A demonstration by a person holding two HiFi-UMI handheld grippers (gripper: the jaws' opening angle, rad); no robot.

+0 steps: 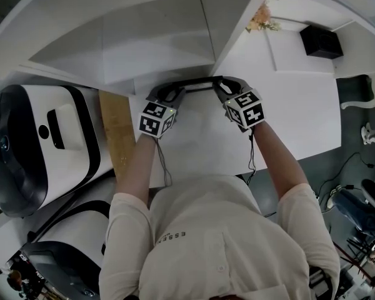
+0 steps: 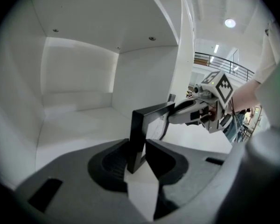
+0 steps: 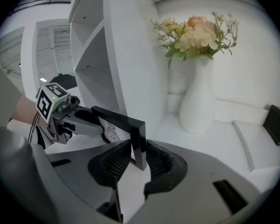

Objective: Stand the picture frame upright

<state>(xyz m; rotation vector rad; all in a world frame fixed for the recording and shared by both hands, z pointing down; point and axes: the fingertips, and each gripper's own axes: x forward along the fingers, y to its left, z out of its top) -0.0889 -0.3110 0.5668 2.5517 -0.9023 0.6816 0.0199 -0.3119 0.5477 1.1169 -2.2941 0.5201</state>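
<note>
A black frame [image 1: 199, 82] is held upright over a white shelf [image 1: 194, 136], left gripper [image 2: 136, 154] and right gripper [image 3: 138, 154] each clamping one end

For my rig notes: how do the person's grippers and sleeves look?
The left gripper and right gripper have dark grey, curved jaws with ribbed pads. Each carries a white cube with black square markers, and a thin dark cable hangs below it. The person wears a cream short-sleeved shirt.
</note>
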